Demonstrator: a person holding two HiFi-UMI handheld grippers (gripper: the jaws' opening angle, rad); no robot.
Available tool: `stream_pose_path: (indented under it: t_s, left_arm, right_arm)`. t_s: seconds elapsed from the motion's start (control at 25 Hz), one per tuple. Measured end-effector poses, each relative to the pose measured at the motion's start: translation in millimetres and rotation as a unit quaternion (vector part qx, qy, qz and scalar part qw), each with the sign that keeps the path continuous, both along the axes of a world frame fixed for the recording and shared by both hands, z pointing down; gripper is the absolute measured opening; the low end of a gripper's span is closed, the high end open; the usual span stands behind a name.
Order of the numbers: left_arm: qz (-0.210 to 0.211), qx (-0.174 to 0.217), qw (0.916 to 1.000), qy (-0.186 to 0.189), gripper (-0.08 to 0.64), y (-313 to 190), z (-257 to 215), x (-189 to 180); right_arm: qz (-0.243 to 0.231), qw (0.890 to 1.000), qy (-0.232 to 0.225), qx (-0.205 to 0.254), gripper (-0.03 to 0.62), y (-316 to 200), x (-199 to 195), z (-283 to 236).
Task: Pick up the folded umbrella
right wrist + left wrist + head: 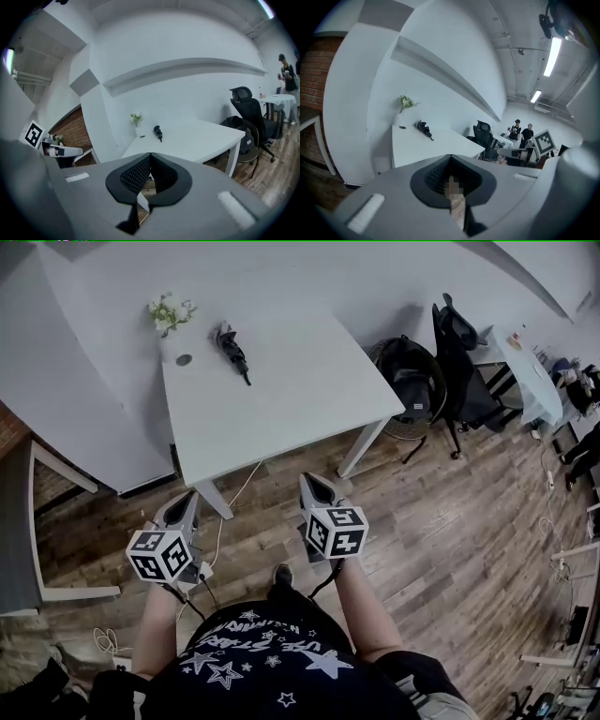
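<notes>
On the table [291, 395], folded umbrella [232, 350] beside flower vase [170, 320], office chair [459, 362] to the right

Your white desk [281, 381] stands in the upper middle of the head view, on a wood-plank floor [450, 521]. Toward its upper left corner lies the folded umbrella [232, 350], black and flat on the top. Left of it you have a vase of white flowers [170, 313], with a dark round disc [184, 360] just below it.
</notes>
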State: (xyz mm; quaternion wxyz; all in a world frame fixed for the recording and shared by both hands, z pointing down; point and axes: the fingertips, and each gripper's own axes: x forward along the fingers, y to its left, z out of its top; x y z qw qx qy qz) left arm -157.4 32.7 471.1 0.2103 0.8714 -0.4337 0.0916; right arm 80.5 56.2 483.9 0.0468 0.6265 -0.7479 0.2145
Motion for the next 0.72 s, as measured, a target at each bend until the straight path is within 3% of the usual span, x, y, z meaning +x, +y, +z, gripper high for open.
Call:
stream_pose_path:
  t_s: [0.36, 0.72]
  left_arm:
    - [-0.060, 0.001, 0.9982, 0.006, 0.003, -41.5, -13.1, 30.8]
    - [-0.076, -0.023, 0.9968, 0.005, 0.003, -67.2, 0.8, 39.2]
  right_arm:
    - [-0.018, 1.000, -0.003, 0.002, 0.017, -31.1, 55.2, -3.9]
    - [-0.011, 1.000, -0.014, -0.017, 0.017, -49.5, 73.8, 16.3]
